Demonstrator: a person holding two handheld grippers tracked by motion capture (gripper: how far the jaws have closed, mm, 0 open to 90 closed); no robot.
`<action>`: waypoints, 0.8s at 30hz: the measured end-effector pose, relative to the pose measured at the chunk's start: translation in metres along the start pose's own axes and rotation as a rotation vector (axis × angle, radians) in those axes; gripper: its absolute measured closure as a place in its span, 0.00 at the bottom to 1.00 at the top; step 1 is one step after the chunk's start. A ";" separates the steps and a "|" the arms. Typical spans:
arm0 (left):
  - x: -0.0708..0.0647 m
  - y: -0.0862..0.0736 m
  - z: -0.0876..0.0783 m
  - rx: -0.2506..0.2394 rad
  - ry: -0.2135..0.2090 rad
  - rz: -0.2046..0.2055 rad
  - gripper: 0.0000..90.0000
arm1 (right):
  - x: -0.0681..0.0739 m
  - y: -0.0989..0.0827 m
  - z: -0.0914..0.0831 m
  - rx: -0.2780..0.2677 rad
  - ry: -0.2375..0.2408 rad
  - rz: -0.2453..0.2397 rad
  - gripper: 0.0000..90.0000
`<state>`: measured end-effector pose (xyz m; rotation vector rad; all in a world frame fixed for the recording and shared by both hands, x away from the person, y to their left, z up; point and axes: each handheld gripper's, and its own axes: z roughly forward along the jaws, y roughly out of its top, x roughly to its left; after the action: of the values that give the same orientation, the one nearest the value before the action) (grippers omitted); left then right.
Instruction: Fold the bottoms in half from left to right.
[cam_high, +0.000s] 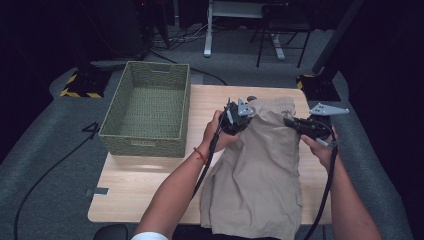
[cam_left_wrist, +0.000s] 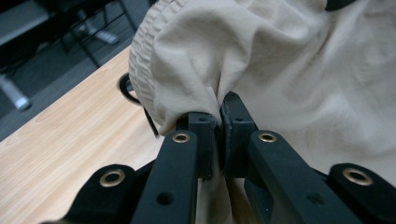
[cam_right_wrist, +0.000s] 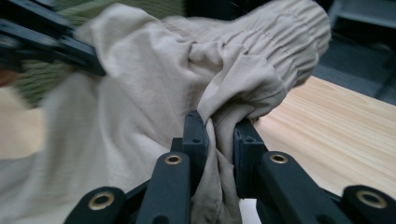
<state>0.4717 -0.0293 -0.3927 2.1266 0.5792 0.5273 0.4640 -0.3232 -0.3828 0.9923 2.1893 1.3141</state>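
Near hem: we see the shorts (cam_high: 260, 170) hanging over the table's (cam_high: 145, 190) near edge, between our forearms.
Shorts: beige, lifted at the waistband end, which sits toward the far edge; the long axis runs from the far edge to the near edge.
Left hand-held gripper (cam_high: 234, 119): we hold it clamped narrow on a fold of the shorts' left side just below the waistband, cloth pinched between the jaws.
Right hand-held gripper (cam_high: 296, 125): we hold it pinching a bunched fold on the right side at the same level, jaws slightly apart around the cloth.
Basket (cam_high: 147, 107): at the far-left corner, to the left of both hands; the left hand is nearer to it.
Coming move: we judge it a carry leftward to the basket.
Count: one pair of shorts, one basket, two hand-held grippers.
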 end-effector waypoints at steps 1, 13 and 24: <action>-0.003 -0.002 -0.003 -0.007 -0.012 0.012 0.94 | 0.004 -0.004 -0.007 -0.018 0.040 -0.009 0.87; -0.055 -0.041 -0.047 -0.013 -0.165 0.139 0.91 | 0.051 -0.038 -0.057 -0.042 0.236 -0.156 0.87; -0.108 -0.105 -0.063 0.118 -0.314 0.227 0.87 | 0.102 -0.112 -0.065 0.121 0.387 -0.267 0.84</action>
<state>0.3271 0.0045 -0.4616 2.3422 0.1970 0.2759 0.3122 -0.3205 -0.4479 0.4862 2.6048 1.3455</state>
